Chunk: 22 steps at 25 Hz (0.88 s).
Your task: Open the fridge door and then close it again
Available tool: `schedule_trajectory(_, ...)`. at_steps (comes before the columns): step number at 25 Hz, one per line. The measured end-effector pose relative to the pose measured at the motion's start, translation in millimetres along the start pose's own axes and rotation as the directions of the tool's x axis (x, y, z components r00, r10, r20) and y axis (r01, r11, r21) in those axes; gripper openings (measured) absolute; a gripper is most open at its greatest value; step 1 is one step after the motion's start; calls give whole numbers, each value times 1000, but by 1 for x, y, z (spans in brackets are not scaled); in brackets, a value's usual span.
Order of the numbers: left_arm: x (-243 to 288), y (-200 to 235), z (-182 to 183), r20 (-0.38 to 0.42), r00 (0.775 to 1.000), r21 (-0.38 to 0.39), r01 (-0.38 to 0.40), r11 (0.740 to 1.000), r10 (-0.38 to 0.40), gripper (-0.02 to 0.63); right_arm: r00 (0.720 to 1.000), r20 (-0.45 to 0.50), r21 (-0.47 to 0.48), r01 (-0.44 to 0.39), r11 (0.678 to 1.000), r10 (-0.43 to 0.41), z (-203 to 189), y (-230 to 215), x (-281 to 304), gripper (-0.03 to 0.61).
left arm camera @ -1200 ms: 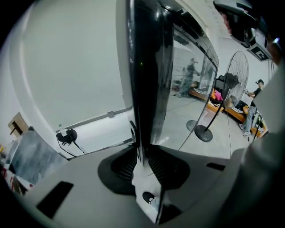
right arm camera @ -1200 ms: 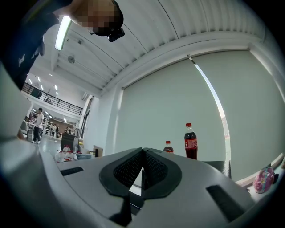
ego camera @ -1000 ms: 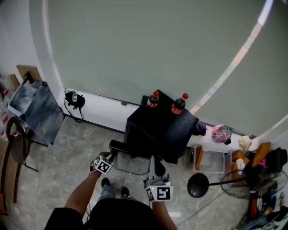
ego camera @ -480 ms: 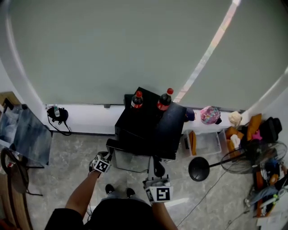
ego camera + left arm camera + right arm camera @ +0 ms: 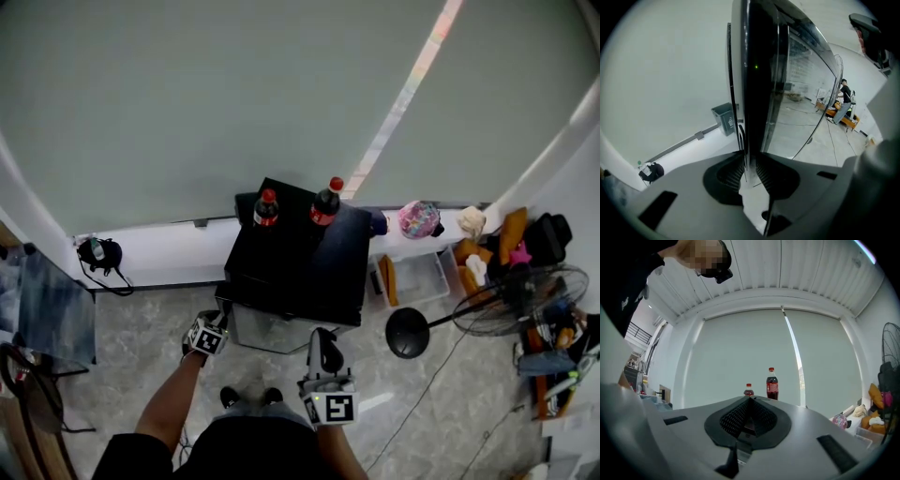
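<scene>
A small black fridge (image 5: 300,253) stands against the wall with two cola bottles (image 5: 266,208) (image 5: 326,202) on top. Its glass door (image 5: 272,333) lies close under the fridge's front edge. My left gripper (image 5: 216,323) is at the door's left free edge. In the left gripper view the gripper (image 5: 749,164) is shut on that black door edge (image 5: 757,70), which runs straight up between the pads. My right gripper (image 5: 322,337) hangs in front of the door, touching nothing. In the right gripper view it (image 5: 749,401) is shut and empty, with both bottles (image 5: 772,384) (image 5: 748,390) beyond.
A floor fan (image 5: 520,300) with a round black base (image 5: 407,333) stands right of the fridge, beside a clear bin (image 5: 412,277) and piled clutter. A black bag (image 5: 97,253) lies by the left wall. My feet (image 5: 248,398) are just before the door.
My left gripper has carried the door's edge a little toward the fridge body. The head view has swung, so the fridge sits further left. The right gripper has hardly moved.
</scene>
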<state>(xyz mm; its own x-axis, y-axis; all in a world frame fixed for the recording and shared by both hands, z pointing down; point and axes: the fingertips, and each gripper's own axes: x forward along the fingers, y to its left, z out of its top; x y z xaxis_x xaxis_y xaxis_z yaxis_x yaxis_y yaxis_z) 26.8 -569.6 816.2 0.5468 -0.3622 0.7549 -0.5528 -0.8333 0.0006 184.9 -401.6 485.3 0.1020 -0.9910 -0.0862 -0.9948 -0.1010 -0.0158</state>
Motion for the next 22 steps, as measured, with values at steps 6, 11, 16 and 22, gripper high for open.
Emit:
schedule_trajectory(6, 26, 7, -3, -7, 1000, -14, 30, 999, -30, 77, 1000, -12, -20, 28, 999, -28, -2, -6, 3, 9)
schedule_trajectory(11, 24, 13, 16, -8, 1000, 2, 6, 1000, -6, 76, 999, -6, -27, 42, 999, -43, 3, -14, 6, 9)
schedule_trajectory(16, 21, 13, 15, -13, 1000, -3, -13, 1000, 13, 77, 999, 2, -35, 42, 999, -42, 6, -19, 9, 9)
schedule_trajectory(22, 17, 18, 3, 47, 993, -37, -103, 994, 105, 42, 999, 36, -56, 19, 998, -17, 14, -18, 12, 9)
